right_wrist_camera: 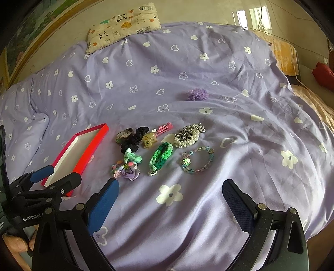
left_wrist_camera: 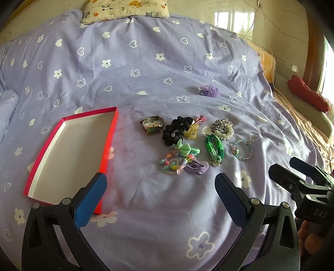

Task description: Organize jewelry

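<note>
A shallow red tray with a white inside lies empty on the purple bedspread, left of a cluster of jewelry. The cluster holds a wristwatch, a black scrunchie, a green braided bracelet, a pearl-and-chain bundle and a glass bead bracelet. My left gripper is open above the cloth, just short of the pastel hair ties. My right gripper is open too, short of the bead bracelet and green bracelet. The tray sits at its left.
A purple frilly hair tie lies apart, farther up the bed. A patterned pillow is at the head. A red cloth item lies on a seat at the right, past the bed's edge. A person's fingers hold the left gripper.
</note>
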### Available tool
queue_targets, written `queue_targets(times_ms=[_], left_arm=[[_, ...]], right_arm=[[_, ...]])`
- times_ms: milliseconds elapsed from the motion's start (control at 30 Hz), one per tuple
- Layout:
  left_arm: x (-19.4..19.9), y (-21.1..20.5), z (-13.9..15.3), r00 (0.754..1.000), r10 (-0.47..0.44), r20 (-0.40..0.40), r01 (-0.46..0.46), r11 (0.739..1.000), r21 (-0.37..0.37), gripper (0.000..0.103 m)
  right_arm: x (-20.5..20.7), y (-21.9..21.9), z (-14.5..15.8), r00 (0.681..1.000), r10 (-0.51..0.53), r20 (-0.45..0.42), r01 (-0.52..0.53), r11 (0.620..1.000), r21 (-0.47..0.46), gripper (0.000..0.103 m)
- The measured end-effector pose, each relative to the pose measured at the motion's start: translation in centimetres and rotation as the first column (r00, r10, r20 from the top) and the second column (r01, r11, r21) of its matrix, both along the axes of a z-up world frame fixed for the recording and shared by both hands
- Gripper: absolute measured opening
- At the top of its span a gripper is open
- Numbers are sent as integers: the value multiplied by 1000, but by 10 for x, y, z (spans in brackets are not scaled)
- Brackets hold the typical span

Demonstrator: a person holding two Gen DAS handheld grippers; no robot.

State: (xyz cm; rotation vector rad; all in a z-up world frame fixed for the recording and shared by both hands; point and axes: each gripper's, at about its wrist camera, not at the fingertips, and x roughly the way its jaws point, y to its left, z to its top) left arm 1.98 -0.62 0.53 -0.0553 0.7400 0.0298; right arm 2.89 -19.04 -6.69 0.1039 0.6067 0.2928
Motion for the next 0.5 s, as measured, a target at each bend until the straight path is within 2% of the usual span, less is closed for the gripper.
queue_targets(times_ms=[500], left_arm=[[-1, 1, 2, 1000, -1, 1, 1, 1000, -3, 103]], right_arm=[[-3, 0, 3, 1000, 4, 9, -4, 1000, 7, 100]])
